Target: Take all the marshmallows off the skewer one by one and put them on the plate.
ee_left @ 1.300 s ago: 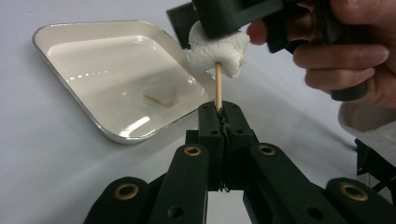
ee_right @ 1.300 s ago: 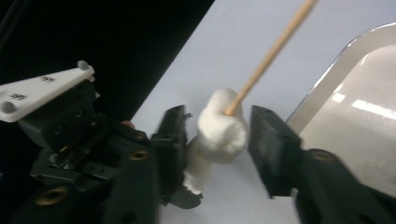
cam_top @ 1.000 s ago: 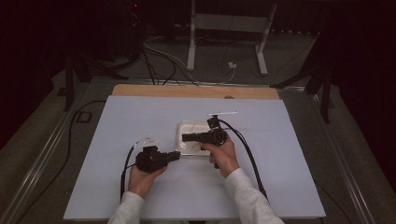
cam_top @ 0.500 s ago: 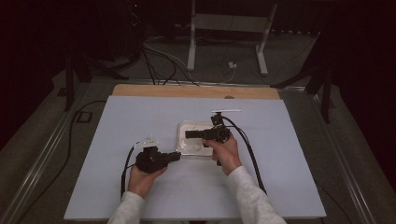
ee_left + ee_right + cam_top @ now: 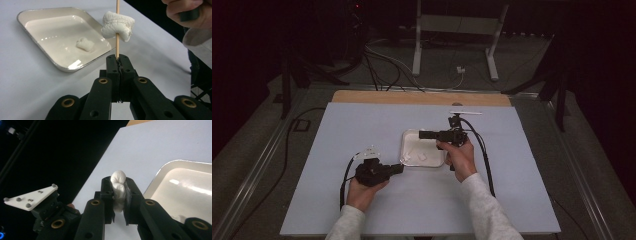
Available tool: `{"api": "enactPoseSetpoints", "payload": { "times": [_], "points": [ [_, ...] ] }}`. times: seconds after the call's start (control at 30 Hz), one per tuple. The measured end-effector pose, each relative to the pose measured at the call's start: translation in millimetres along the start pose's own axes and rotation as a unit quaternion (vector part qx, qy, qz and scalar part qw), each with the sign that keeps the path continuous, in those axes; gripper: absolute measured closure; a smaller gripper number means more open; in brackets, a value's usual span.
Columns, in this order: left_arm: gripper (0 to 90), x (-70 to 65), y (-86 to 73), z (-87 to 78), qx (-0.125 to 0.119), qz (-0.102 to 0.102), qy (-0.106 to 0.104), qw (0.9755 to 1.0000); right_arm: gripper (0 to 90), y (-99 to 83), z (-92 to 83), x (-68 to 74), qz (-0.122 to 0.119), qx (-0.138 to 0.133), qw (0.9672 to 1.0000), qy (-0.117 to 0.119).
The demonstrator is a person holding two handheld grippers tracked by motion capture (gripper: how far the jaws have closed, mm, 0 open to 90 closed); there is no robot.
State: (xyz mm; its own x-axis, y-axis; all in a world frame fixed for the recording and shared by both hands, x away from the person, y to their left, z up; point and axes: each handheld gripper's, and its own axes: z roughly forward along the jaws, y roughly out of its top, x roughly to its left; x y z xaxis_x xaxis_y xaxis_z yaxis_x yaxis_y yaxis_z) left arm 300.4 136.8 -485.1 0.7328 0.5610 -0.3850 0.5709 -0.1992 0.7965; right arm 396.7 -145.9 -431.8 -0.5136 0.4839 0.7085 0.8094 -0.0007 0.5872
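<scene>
Clearly the left gripper (image 5: 119, 60) clamps a wooden skewer (image 5: 117, 30) carrying one marshmallow (image 5: 116, 25); pushing another on could snap or tilt it. Rightward, the white tray (image 5: 37, 35) holds a loose marshmallow piece (image 5: 85, 44). Above it, the right gripper (image 5: 118, 185) squeezes a second marshmallow (image 5: 118, 188), which might deform or slip.

tray (image 5: 412, 136): middle of worktop (image 5: 337, 150) | one marshmallow (image 5: 85, 44): in tray | left tool (image 5: 399, 168): near-left of tray | right tool (image 5: 421, 134): above tray
</scene>
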Motion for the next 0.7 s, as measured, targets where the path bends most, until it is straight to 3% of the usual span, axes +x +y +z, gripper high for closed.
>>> {"api": "enactPoseSetpoints", "payload": {
  "times": [0.1,0.13,0.17,0.23,0.37,0.7],
  "points": [
    [90.0,-0.9,-0.1,-0.8,0.001,0.002,0.002,1.0,81.3,5.2,-3.0,-0.3,0.0,-0.015,0.9999,-0.006],
    [90.0,0.7,-3.3,-1.8,0.019,0.008,0.018,0.9996,81.6,8.0,-7.6,-2.2,0.004,-0.034,0.9993,-0.012],
    [90.0,0.7,-3.3,-1.8,0.019,0.008,0.018,0.9996,81.6,8.0,-7.6,-2.2,0.004,-0.034,0.9993,-0.012],
    [90.0,6.4,-6.2,-4.3,0.012,-0.007,0.016,0.9998,81.7,18.2,-27.0,-7.0,0.008,-0.061,0.9979,-0.018],
    [90.0,7.3,-4.8,-5.5,0.001,-0.013,0.014,0.9998,81.6,20.3,-34.6,-5.0,-0.013,-0.049,0.9979,-0.04],
    [90.0,6.0,-3.5,-5.9,-0.01,-0.018,0.016,0.9997,80.0,11.1,-17.5,-5.8,-0.048,-0.01,0.9961,-0.073]
  ]
}}
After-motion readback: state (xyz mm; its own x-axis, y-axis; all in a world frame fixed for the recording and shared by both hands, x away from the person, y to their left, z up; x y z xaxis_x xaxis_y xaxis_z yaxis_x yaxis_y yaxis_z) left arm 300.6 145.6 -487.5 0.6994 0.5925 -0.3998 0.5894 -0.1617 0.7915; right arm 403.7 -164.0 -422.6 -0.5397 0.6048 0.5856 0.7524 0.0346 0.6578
